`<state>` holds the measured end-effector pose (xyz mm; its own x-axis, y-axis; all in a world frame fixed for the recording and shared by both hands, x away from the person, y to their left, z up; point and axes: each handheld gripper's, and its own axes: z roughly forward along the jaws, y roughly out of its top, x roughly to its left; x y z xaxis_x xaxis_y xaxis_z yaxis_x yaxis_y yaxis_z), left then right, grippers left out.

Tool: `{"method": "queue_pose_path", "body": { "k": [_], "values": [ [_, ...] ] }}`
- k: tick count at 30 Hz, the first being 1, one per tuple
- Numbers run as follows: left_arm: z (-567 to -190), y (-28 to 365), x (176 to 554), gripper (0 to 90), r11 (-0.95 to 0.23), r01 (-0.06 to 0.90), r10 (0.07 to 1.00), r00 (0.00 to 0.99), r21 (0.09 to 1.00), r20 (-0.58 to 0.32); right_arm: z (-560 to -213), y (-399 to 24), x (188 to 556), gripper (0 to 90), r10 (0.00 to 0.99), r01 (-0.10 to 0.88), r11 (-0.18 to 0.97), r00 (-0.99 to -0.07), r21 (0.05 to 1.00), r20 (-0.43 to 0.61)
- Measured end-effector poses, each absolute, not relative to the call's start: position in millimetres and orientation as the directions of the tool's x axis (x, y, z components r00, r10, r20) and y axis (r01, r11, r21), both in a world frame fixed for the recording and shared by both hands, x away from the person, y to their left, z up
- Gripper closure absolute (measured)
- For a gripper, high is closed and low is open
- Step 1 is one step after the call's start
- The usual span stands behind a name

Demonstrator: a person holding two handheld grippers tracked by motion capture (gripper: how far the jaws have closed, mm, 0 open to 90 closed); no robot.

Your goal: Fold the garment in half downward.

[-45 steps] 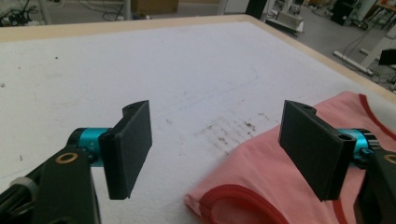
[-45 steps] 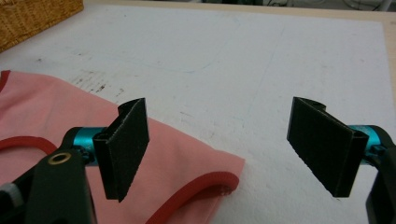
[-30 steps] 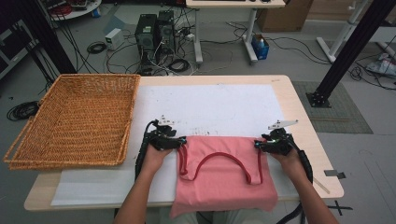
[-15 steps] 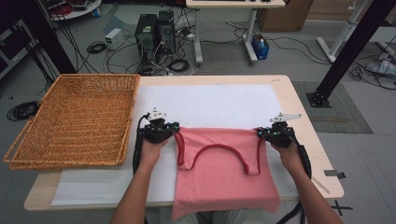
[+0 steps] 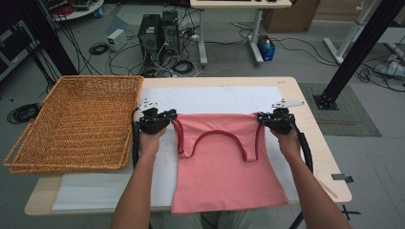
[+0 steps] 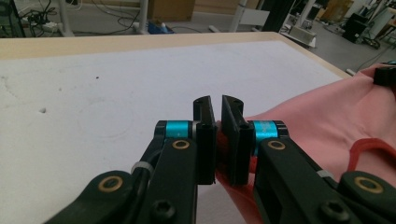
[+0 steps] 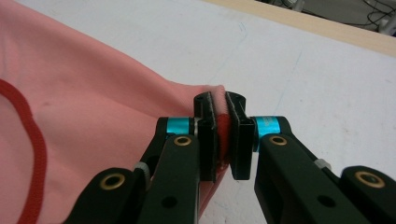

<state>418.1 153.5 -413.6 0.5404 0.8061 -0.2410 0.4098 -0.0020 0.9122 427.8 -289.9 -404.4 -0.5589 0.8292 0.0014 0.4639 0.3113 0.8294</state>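
The bench [image 5: 305, 143] carries a white mat [image 5: 215, 98] and a basket [image 5: 76, 121]. Each hand-held gripper, left [image 5: 168, 117] and right [image 5: 261, 118], is clenched on a top corner of the pink top [image 5: 224, 167]. Grasp done; folding and basket placement likely remain.

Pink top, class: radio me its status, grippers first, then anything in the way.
Left gripper and right gripper shut on pink top, one far corner each. Top stretched between them, hem at near table edge. Wicker basket left, apart. Nothing in the way.
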Motion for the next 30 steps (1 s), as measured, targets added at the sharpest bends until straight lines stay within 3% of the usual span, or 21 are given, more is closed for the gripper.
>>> {"method": "queue_pose_path", "body": {
  "k": [7,18,30],
  "values": [
    [-404.7,146.7,392.6,83.8,-0.015,0.366,0.788,0.577,0.931,-0.214,-396.0,-296.0,406.3,84.2,0.813,0.406,0.278,-0.583,0.87,0.012],
    [-414.5,144.4,327.1,83.7,-0.005,0.314,0.743,0.637,0.95,-0.206,-408.2,-309.1,338.8,84.2,0.758,0.341,0.238,-0.651,0.91,0.046],
    [-439.0,140.4,271.2,82.6,-0.027,0.378,0.733,0.637,0.925,-0.239,-432.8,-321.5,289.9,83.9,0.724,0.366,0.3,-0.688,0.881,0.039]
  ]
}}
